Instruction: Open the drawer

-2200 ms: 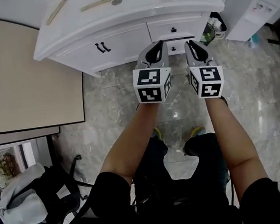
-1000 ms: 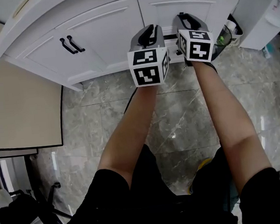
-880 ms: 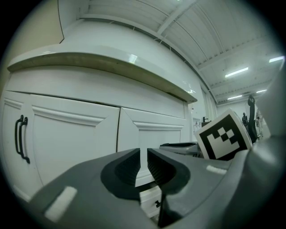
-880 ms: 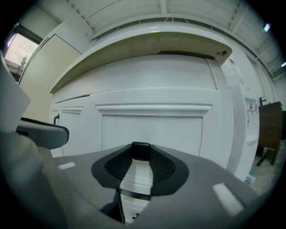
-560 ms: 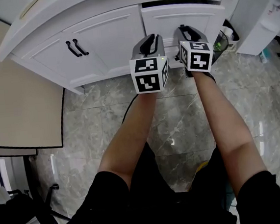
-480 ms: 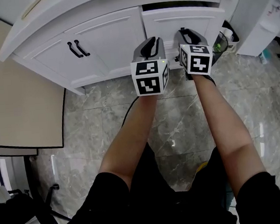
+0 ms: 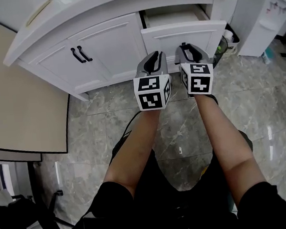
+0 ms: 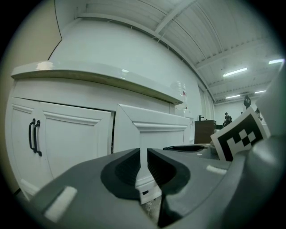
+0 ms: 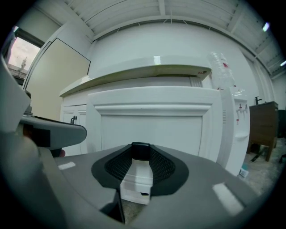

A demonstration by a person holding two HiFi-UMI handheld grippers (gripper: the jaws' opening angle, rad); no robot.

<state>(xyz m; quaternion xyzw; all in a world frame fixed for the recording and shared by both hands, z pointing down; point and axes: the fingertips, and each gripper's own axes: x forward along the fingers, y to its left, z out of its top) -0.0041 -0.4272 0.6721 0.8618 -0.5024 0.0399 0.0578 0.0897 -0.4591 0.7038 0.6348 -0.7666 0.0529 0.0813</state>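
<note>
Drawer point(image 7: 183, 33) now stands clearly further out of the white cabinet point(image 7: 106, 44) than half a second ago, and a strip of its inside shows from above, so I judge the opening is well under way. The fingers of the right gripper point(image 7: 187, 48) are pinching the black knob point(image 9: 141, 150) on the drawer front. The left gripper point(image 7: 154, 59) hangs just beside it, fingers almost together on nothing. In the head view the right gripper hides the knob, and the cabinet top covers the drawer's back, so the remaining travel is unclear.
</note>
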